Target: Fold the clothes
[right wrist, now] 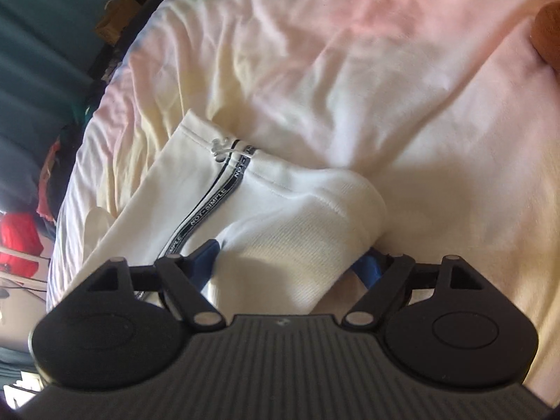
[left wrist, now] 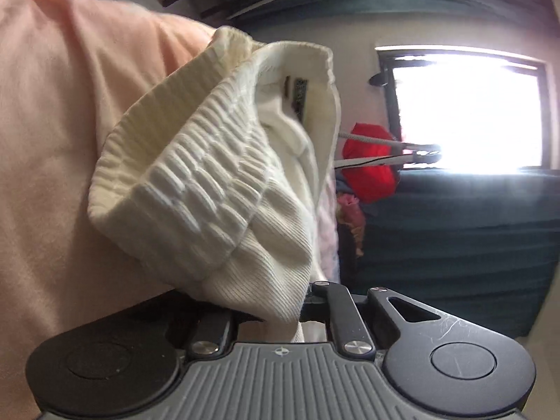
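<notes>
The white trousers [right wrist: 224,189] are lying partly on the bed sheet [right wrist: 385,87], with one leg and its black striped band stretched flat toward the edge, while the ribbed waistband [left wrist: 196,189] is being held up in the air. The left gripper [left wrist: 308,301] is pinching the ribbed cloth between its closed fingers. The right gripper [right wrist: 290,266] is standing wide around a thick fold of the same cloth, the blue fingers [right wrist: 206,255] on both sides, so it is not clamping it tightly as far as I can see. To fold well, I think both hands should be keeping the waistband level and taut, and laying it down slowly so the leg is not wrinkling.
</notes>
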